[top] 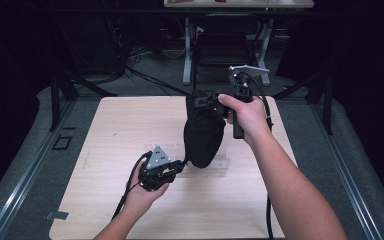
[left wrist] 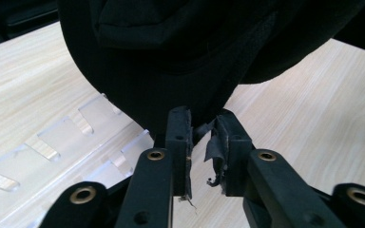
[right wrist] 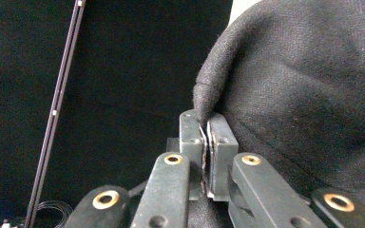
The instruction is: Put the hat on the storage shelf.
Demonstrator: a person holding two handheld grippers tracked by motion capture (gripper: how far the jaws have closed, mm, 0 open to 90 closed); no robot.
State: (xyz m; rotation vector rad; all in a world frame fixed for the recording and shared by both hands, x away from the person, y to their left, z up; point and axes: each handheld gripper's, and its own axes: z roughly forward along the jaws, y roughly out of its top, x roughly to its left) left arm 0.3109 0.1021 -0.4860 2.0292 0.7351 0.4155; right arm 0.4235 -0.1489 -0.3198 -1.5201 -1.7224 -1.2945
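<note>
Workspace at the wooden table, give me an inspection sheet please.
Surface: wooden table, pale, flat.
Job's things: black cloth garment, hanging, its lower end over a clear slotted plastic rack.
Clutter: nothing seen.
Claws: right claw shut on a top fold of the garment; left claw at its bottom edge, a narrow gap between its jaws.
Cables: black cable trailing from the left claw.
Surroundings: dark room, desk legs behind.
</note>
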